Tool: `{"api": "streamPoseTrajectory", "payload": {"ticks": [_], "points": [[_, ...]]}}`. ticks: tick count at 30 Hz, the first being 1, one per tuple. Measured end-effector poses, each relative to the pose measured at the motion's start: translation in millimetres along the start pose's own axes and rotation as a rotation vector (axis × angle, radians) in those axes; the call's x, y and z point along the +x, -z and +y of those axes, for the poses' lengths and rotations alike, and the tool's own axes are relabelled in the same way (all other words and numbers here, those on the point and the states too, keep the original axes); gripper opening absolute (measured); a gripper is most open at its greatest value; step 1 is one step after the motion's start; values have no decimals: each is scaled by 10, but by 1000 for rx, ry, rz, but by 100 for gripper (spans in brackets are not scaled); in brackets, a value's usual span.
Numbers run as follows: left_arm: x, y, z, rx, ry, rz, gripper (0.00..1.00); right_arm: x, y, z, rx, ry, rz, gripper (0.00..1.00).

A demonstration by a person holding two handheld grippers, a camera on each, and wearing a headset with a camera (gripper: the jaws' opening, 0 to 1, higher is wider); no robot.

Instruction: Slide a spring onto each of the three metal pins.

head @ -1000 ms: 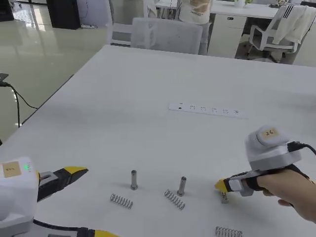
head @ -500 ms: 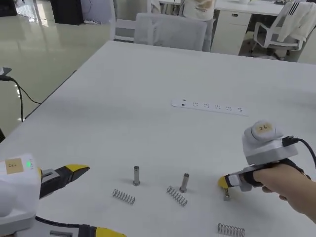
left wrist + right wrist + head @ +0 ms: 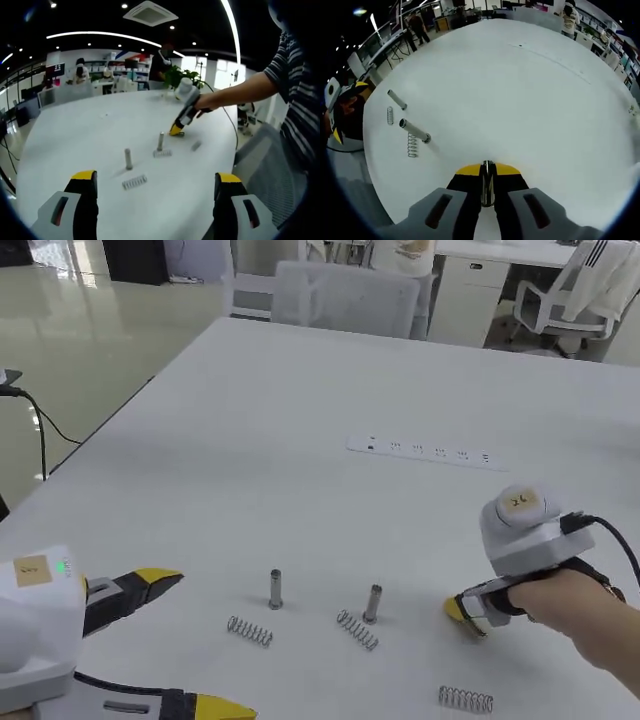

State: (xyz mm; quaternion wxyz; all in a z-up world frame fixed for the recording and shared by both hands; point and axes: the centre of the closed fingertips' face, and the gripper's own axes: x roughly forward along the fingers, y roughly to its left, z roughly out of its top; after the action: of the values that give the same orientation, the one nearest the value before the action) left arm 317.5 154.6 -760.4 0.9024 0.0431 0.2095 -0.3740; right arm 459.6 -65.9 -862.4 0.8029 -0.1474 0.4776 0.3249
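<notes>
Two metal pins stand upright on the white table: one (image 3: 275, 588) to the left, the other (image 3: 373, 603) in the middle. A spring (image 3: 249, 630) lies in front of the left pin and a second spring (image 3: 357, 629) by the middle pin. A third spring (image 3: 465, 699) lies near the front edge. My right gripper (image 3: 463, 612) is low over the table right of the middle pin. In its own view the right gripper (image 3: 488, 167) is shut on a third metal pin (image 3: 487, 187). My left gripper (image 3: 205, 645) is at the front left with its jaws wide apart and nothing between them.
A white power strip (image 3: 425, 453) lies flat further back on the table (image 3: 300, 400). Office chairs (image 3: 345, 300) stand behind the far edge. In the left gripper view a person's striped sleeve (image 3: 292, 90) and an arm reach in from the right.
The third pin stood under the right gripper's tips before; now it sits between the shut jaws. The left gripper has stayed put. The camera has shifted a little.
</notes>
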Motion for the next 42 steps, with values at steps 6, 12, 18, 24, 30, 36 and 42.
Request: {"api": "streamPoseTrajectory", "payload": {"ticks": [6,12,18,24,30,36,42], "points": [[3,8,-6,-1,1,1,94,-122,-9,45,-6,-23,-60,5],[28,-8,-32,1,6,-4,94,-247,-20,71,-21,-26,-108,5],[42,-29,-55,6,13,-8,94,-358,-47,120,-23,-36,-166,5],[58,-27,-78,10,19,-4,94,-383,-57,146,-37,-29,-194,5],[60,-34,-82,9,19,-6,94,-391,-74,148,-49,-22,-203,5],[43,-28,-65,8,15,-7,94,-435,-152,159,-58,-21,-235,5],[49,-23,-74,5,16,-6,94,-459,-111,187,-81,-12,-235,5]]}}
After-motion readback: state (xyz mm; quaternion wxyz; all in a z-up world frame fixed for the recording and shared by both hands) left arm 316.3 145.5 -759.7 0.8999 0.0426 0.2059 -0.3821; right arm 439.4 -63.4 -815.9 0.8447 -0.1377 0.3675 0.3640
